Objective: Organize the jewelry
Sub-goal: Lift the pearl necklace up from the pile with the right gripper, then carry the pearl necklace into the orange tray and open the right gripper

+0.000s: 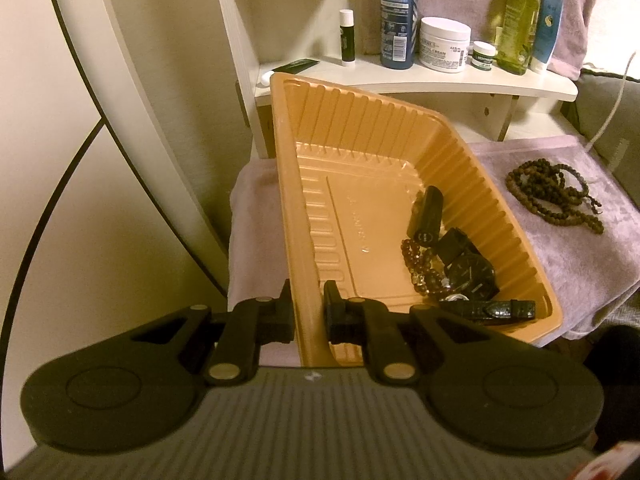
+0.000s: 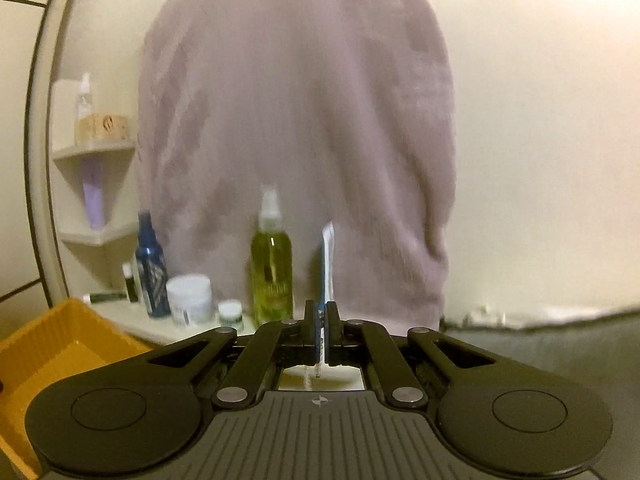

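The left tongs clench the orange tray's near rim, tilting it; a black watch, beaded bracelet and dark tube are already inside, right of the tongs. The bead necklace waits farther right on the towel, coiled, long axis running right. The right tongs pinch a blue-white tube upright.

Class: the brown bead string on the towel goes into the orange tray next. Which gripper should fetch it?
Probably right: the left gripper is clamped on the tray wall, and the bead string lies on the towel to the tray's right.
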Available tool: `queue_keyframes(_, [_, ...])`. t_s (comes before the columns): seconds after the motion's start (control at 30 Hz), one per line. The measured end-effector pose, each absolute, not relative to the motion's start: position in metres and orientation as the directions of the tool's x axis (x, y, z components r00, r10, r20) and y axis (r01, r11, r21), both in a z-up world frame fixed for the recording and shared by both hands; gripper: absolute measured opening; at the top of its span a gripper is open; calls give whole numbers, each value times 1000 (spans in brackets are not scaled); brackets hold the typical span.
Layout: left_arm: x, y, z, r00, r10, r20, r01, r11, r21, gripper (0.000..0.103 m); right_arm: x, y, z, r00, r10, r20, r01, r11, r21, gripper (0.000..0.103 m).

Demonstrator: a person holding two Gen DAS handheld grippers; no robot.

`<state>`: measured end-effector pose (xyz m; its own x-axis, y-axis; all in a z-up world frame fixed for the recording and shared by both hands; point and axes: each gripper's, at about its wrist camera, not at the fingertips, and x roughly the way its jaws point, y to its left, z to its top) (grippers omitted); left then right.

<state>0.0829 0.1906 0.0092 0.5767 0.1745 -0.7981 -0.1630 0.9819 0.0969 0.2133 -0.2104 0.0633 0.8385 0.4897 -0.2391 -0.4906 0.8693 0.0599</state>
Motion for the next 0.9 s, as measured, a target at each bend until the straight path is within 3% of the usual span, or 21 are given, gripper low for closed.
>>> queue_keyframes(0.33, [84,190,10,579,173,-797,-162,982,95,12,204,-190,93,796,575,-191,-577,815,52,2])
queue_keyframes(0.67, [83,192,10,580,168,-798,-155,983,94,12,188,-119,110,615,770,-170,-758,636,141,2])
queue_keyframes(0.9, [83,191,10,582,166,-796,-152,984,94,12,179,-55,101,454,862,-224,-854,493,168,2])
